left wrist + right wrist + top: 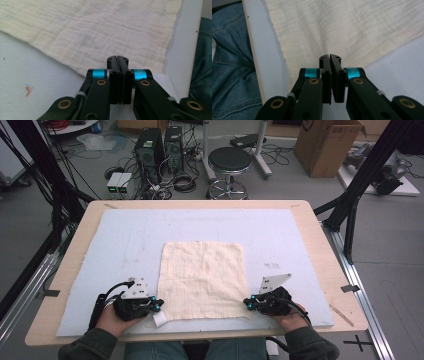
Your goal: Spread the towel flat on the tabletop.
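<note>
Surface (pixel 320 270): light wooden top, covered almost fully by a pale blue-grey foam mat (pixel 125 245). Beyond the far edge of the surface, well away from both hand-held grippers: grey floor, a round black stool (pixel 229 162), two black computer towers (pixel 159 147) amid tangled cables, a cardboard box (pixel 327 145) at far right. Black frame posts at both sides of the surface.

Cloth (pixel 203 280): cream, roughly square, crinkled gauze weave with faint grid lines, spread flat on the mat. Positioned between the two hand-held grippers, near edge close to the near edge of the mat.

Left hand-held gripper (pixel 159 305): jaws pressed together, at the near left corner of the cloth; in the left gripper view (pixel 117 58), tips over the cloth hem. Cannot tell whether fabric is pinched between them. Small white tab (pixel 159 319) just beside this hand-held gripper, at the cloth corner.

Right hand-held gripper (pixel 247 303): jaws nearly together, a narrow slit visible in the right gripper view (pixel 330 57), at the near right corner of the cloth. Cannot tell whether fabric is caught.

Blue denim of the person's legs (pixel 229 62) beside the surface edge in both gripper views. Small orange mark (pixel 28 89) on the mat, to the left of the left hand-held gripper in its own view. Cloth unobstructed.
</note>
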### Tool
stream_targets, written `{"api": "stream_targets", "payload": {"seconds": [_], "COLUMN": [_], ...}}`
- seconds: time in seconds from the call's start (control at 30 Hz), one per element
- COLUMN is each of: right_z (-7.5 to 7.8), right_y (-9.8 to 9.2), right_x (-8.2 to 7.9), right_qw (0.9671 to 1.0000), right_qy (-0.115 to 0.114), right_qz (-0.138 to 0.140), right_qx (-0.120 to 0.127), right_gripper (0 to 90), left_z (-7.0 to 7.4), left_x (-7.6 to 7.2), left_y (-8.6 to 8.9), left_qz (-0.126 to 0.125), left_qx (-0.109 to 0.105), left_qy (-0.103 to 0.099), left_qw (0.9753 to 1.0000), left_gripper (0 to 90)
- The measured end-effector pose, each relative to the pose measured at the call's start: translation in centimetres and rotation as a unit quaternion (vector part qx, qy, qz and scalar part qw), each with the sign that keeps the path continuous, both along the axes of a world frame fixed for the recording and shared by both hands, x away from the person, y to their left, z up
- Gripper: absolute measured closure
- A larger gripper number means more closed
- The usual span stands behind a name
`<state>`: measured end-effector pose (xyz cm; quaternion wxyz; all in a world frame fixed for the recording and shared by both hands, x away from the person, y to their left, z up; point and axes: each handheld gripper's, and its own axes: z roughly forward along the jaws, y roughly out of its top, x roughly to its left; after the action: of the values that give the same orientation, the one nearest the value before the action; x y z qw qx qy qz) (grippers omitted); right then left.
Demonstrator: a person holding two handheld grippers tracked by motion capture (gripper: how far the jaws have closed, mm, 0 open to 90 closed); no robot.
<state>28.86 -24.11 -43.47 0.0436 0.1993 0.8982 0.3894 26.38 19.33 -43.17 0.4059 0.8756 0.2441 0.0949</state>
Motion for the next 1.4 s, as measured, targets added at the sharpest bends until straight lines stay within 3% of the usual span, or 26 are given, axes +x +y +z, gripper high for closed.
{"api": "stream_targets", "payload": {"seconds": [0.2, 0.53, 0.77, 1.17, 1.4], "right_z": [0.3, 0.4, 0.7, 1.2, 1.5], "right_y": [-0.4, -0.5, -0.1, 0.0, 0.1], "right_x": [0.6, 1.6, 2.0, 2.5, 2.8], "right_qw": [0.9987, 0.9966, 0.9956, 0.9931, 0.9915], "right_qy": [0.006, 0.002, 0.000, -0.007, -0.028], "right_qz": [-0.010, -0.034, -0.046, -0.063, -0.080], "right_qx": [0.049, 0.075, 0.082, 0.098, 0.099], "right_gripper": [73.1, 59.7, 47.7, 35.7, 31.7], "left_z": [0.2, 0.5, 0.7, 1.0, 1.0], "left_x": [0.1, 0.9, 1.1, 1.5, 1.6], "left_y": [0.2, 0.8, 1.1, 1.2, 1.1], "left_qz": [0.006, 0.022, 0.035, 0.054, 0.059], "left_qx": [-0.020, -0.048, -0.055, -0.063, -0.063], "left_qy": [-0.005, -0.006, -0.006, -0.009, -0.011], "left_qw": [0.9998, 0.9986, 0.9979, 0.9965, 0.9962], "left_gripper": [74.4, 66.7, 61.8, 52.3, 49.9]}}
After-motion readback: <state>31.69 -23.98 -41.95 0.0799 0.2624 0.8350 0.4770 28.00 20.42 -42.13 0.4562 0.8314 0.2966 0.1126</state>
